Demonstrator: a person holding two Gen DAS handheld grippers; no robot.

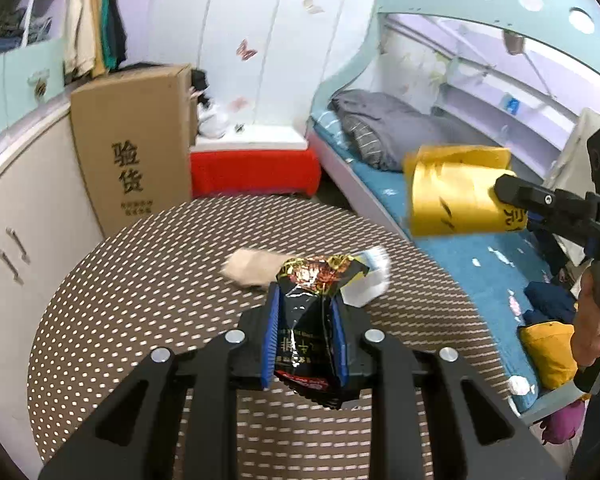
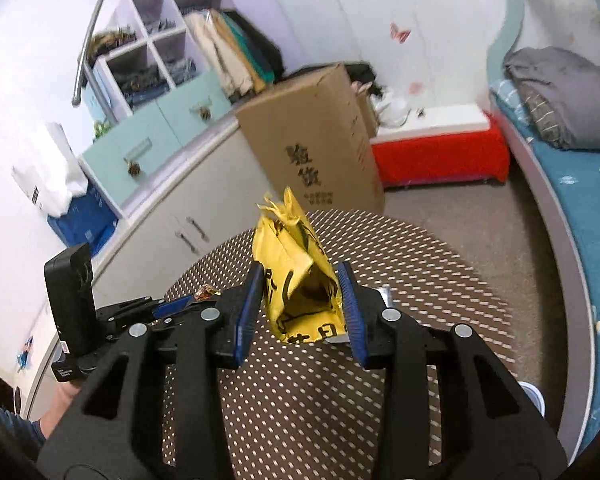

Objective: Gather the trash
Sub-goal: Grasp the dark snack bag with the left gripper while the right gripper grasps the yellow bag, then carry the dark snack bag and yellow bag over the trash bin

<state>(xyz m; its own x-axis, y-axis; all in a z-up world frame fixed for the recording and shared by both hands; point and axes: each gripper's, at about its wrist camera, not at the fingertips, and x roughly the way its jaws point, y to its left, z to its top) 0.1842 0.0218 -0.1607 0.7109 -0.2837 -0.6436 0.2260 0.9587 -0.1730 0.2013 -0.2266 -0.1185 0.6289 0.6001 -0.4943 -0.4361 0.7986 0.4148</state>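
Wrapper [image 1: 308, 320] clenched in left fingers [image 1: 271, 332]; right fingers [image 2: 350, 304] grasp yellow bag [image 2: 296, 280], its opening visible only right-side.

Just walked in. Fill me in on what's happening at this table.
A person is clearing trash with a claw in each hand. The left claw is clamped on a crumpled black foil snack wrapper, held above the round brown dotted table. The right claw grips a yellow plastic bag with black print, also lifted. A beige paper scrap and a clear plastic wrapper remain on the table.
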